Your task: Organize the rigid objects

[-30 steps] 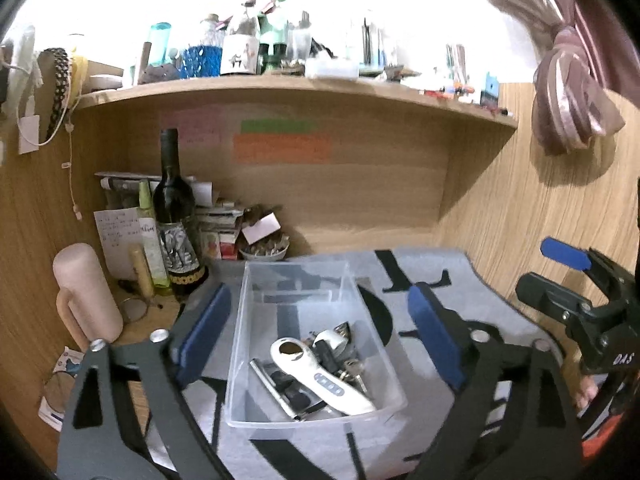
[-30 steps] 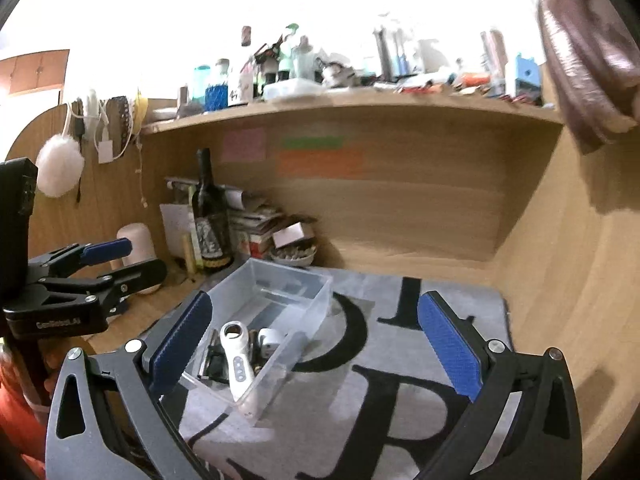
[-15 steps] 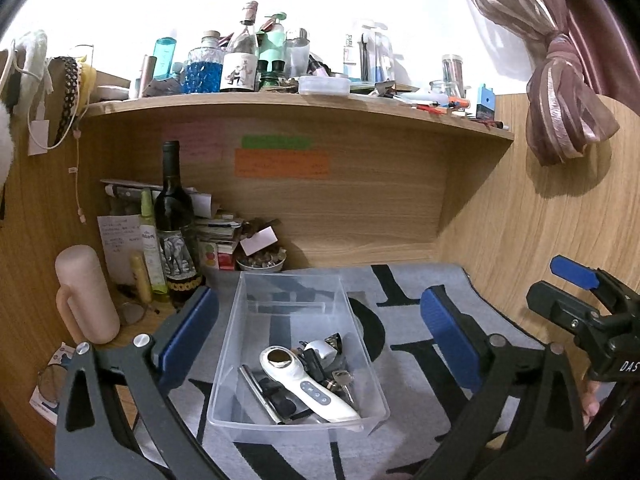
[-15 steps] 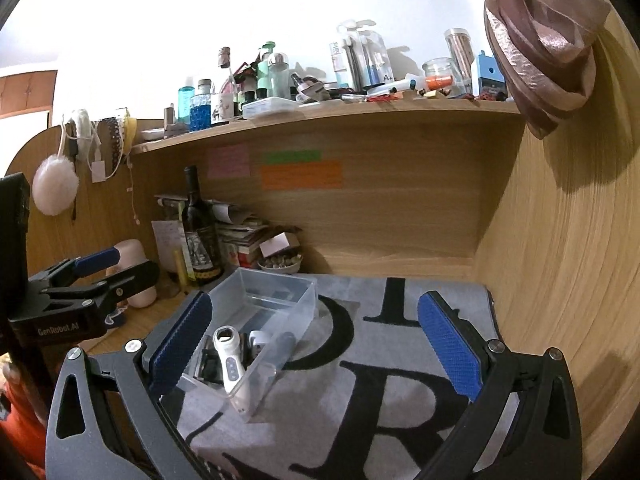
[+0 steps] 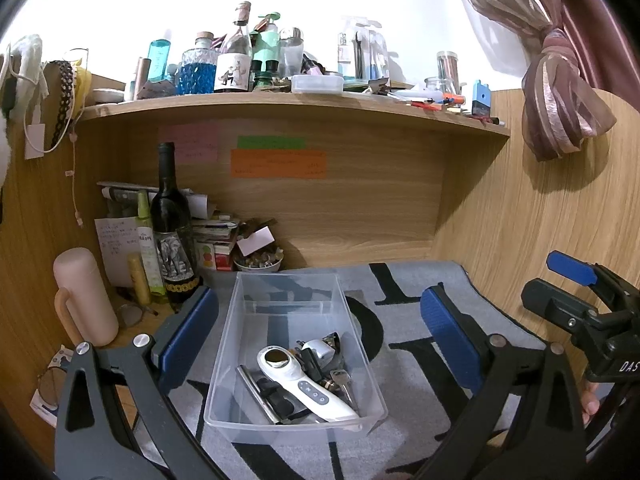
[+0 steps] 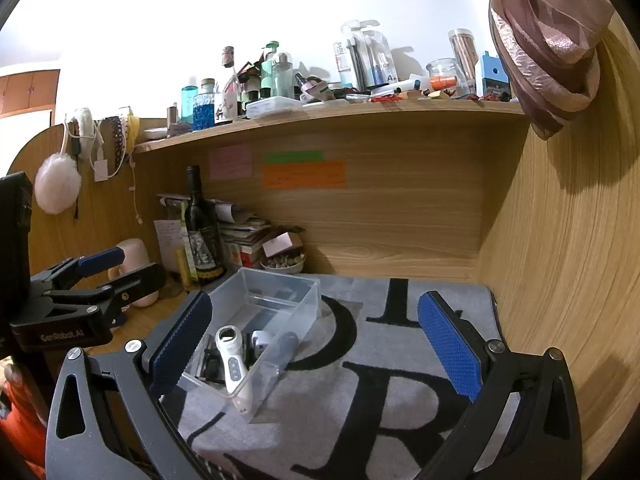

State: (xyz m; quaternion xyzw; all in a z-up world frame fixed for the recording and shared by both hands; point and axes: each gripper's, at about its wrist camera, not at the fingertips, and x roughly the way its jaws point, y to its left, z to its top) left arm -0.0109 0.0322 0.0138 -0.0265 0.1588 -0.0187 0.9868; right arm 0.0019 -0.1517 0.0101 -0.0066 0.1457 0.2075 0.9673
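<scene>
A clear plastic bin sits on a grey mat with black letters. Its near half holds a white handheld device, keys, a white clip-like piece and dark small parts. My left gripper is open and empty, raised in front of the bin, its pads on either side. My right gripper is open and empty above the mat, right of the bin. The white device shows there too. Each gripper shows in the other's view, the right one and the left one.
A wine bottle, yellow-green tubes, a pink cylinder mug, stacked papers and a small bowl crowd the back left corner. A cluttered shelf runs above. A wooden wall closes the right side.
Both grippers have pulled back and risen from the bin, which now looks smaller and lower in both views. Both stay open and empty.
</scene>
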